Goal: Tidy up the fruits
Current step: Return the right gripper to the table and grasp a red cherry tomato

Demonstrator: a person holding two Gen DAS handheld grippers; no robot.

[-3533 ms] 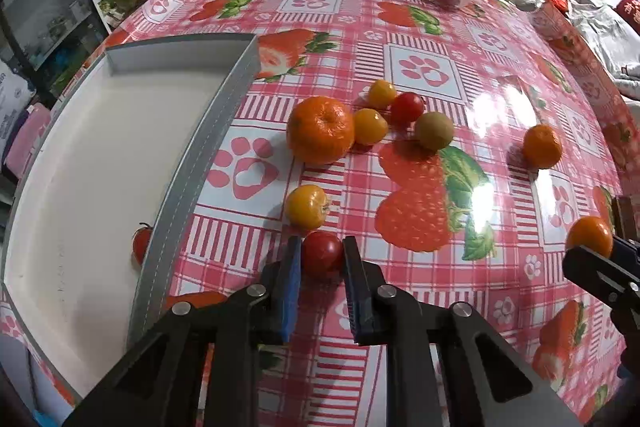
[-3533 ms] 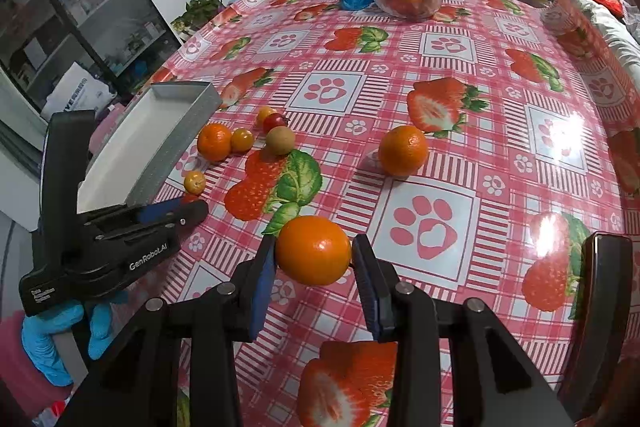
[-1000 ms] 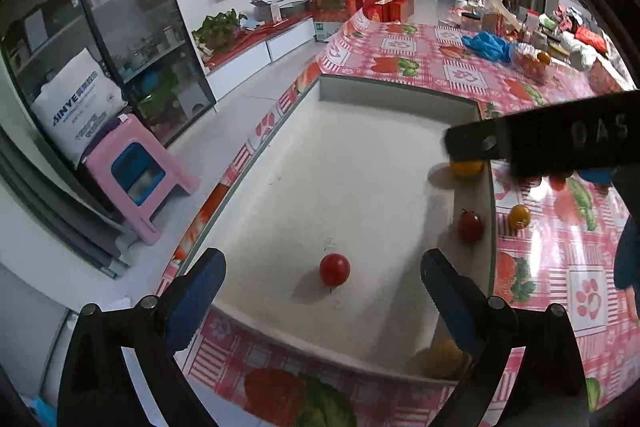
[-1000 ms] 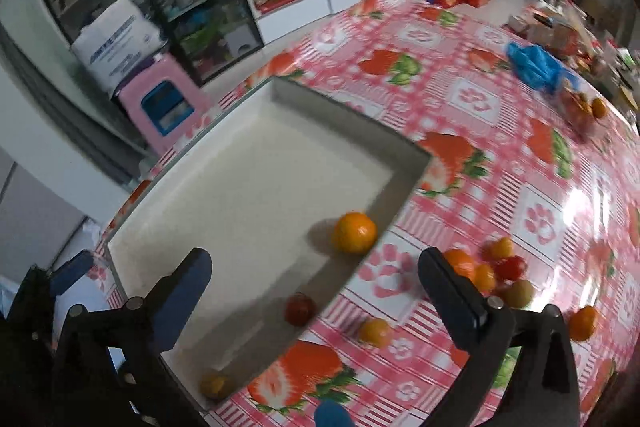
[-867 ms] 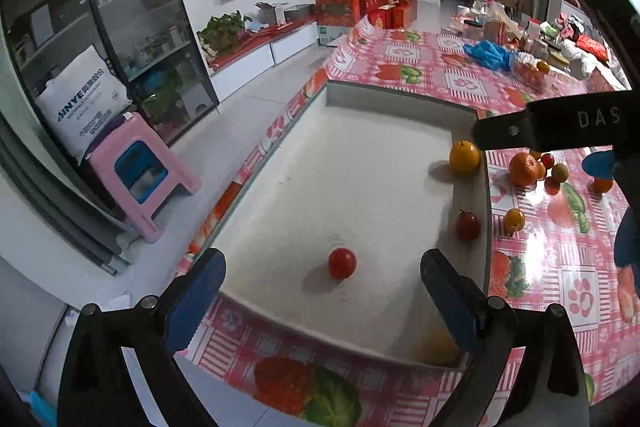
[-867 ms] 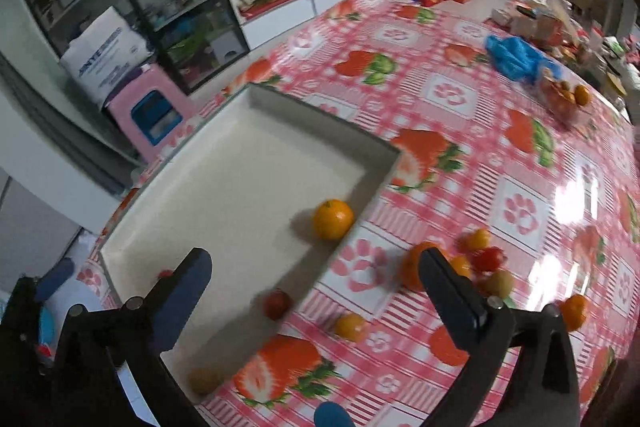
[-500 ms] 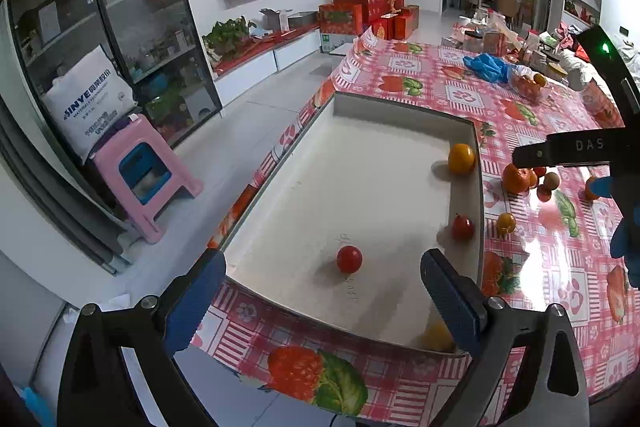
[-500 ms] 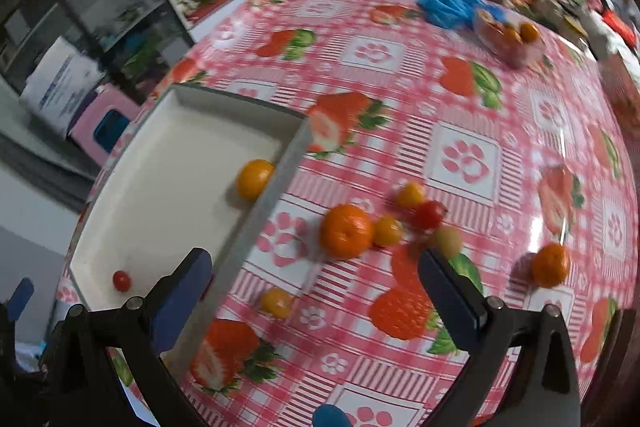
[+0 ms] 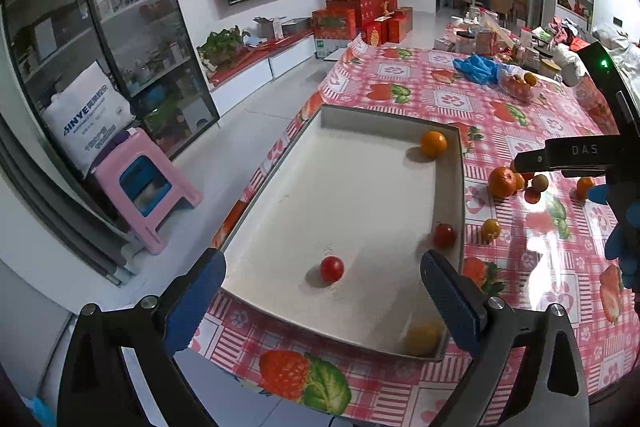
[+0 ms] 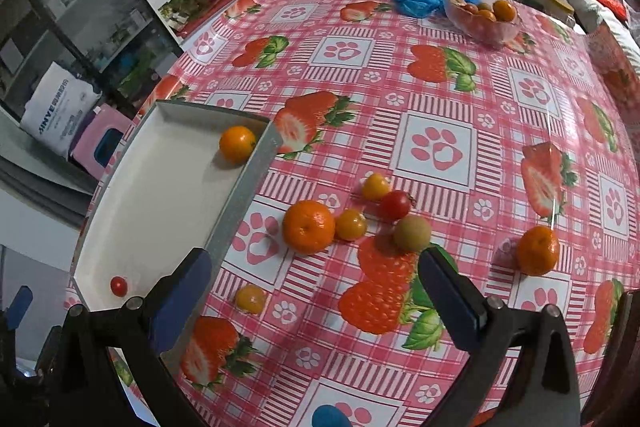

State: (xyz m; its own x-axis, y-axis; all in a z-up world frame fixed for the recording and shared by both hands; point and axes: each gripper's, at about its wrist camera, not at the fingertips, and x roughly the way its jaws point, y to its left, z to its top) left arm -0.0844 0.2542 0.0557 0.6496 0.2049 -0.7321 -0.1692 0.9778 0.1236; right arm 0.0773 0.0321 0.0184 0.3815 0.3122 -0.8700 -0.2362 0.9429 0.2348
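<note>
Big orange (image 10: 308, 226) on table betw. wide-open right gripper (image 10: 316, 301) jaws.

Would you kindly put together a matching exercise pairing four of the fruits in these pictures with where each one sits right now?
Things:
1. small orange
2. big orange
3. cherry tomato
4. brown-green fruit

Places:
A. on the tablecloth, just outside the tray's long wall
B. inside the tray, in its far corner
C. on the tablecloth, nearest the right gripper's right finger
D. on the tray floor, near its front edge

Pairs: 1-B, 2-A, 3-D, 4-C
</note>
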